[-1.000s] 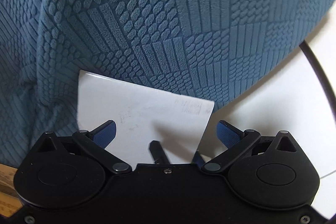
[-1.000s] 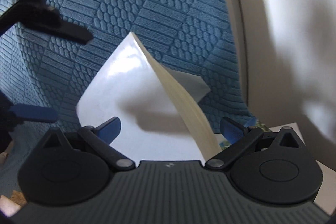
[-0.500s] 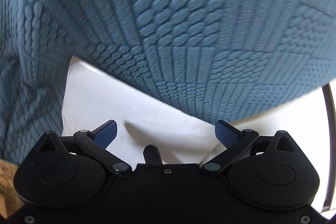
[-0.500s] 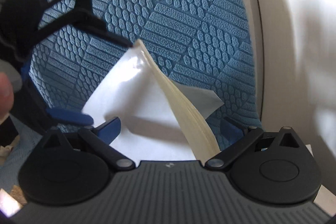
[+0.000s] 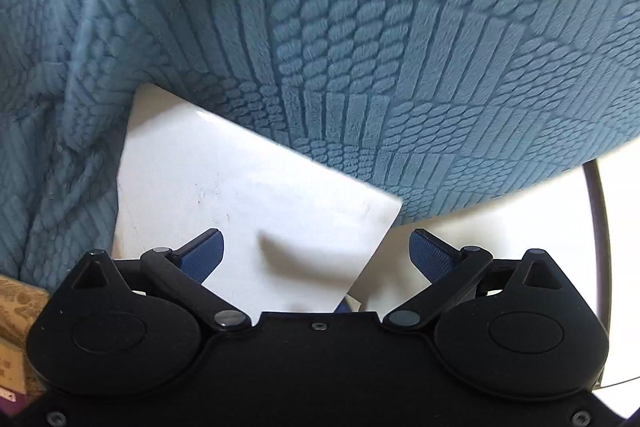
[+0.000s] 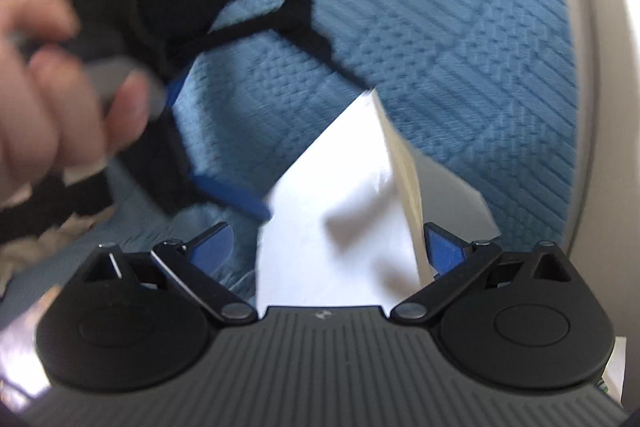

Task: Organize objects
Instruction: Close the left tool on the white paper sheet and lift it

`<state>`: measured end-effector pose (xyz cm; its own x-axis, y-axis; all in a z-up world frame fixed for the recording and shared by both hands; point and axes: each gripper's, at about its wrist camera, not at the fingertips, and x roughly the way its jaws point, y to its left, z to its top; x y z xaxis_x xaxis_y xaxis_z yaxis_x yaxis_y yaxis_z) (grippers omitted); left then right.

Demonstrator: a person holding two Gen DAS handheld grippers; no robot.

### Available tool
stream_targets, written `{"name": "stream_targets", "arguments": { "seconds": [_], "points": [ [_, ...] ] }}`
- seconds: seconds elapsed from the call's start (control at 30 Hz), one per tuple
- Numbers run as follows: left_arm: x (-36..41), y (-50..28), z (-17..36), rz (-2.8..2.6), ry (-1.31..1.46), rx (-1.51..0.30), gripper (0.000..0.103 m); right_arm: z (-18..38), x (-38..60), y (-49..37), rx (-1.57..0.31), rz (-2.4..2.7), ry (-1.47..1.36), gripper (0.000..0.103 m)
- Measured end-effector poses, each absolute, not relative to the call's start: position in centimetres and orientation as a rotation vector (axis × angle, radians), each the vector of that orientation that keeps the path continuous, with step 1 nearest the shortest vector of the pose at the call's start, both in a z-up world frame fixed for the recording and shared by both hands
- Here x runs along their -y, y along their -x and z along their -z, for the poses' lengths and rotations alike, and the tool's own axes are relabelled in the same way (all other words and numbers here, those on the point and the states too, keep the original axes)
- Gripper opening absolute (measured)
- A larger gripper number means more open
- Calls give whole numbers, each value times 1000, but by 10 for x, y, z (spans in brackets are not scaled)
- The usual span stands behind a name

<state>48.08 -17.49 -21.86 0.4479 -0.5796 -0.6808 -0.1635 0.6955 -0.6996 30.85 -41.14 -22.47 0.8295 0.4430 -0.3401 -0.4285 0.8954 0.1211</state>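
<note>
Book (image 6: 340, 227), white-covered and partly opened, is what both tools are working on: in the right wrist view its front cover stands up at a slant, the cream page edges showing along the raised edge, while the rest lies on a blue textured blanket (image 6: 440, 27). In the left wrist view the same white cover (image 5: 256, 203) lies partly tucked under a bulging fold of that blanket (image 5: 360, 47), its near corner reaching in between the spread fingers.

The left hand-held gripper (image 5: 316, 251) has its jaws wide apart, with nothing pinched; the blue pads flank the cover without touching it. The right hand-held gripper (image 6: 328, 247) is likewise spread, the book standing between its fingers but not clamped. Seen from the right wrist, the person's hand (image 6: 52, 87) grips the handle of the left tool (image 6: 208, 7), which is blurred with motion, so its exact contact with the book's top corner cannot be told.

The step in hand appears to be getting the book shut or squared up so it can be lifted off the bed covering. To do it well, I would judge:

- bring one pair of fingers across the spine side, where the block is stiffest (a loose cover alone will flop and bend);
- let the raised cover settle before closing on it, so pages are not creased;
- keep the pads clear of the blanket fold, which could be caught along with the book;
- draw the book out from under the fold along its own plane, not upward.
</note>
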Motion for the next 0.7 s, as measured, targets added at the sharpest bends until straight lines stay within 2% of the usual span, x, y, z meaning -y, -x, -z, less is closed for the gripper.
{"name": "stream_targets", "arguments": {
  "seconds": [0.2,0.53,0.57,0.63,0.7],
  "points": [
    [147,-463,216,248,801,-1086,99,222,411,-296,-369,-537,-46,97],
    [112,-437,239,224,993,-1099,98,227,382,-280,-420,-760,3,97],
    [108,-433,236,219,996,-1110,97,228,380,-280,-428,-766,5,97],
    [111,-429,248,205,1002,-1150,87,227,377,-280,-434,-778,3,97],
    [110,-421,258,196,1016,-1177,71,225,376,-281,-442,-803,-22,97]
  ]
}}
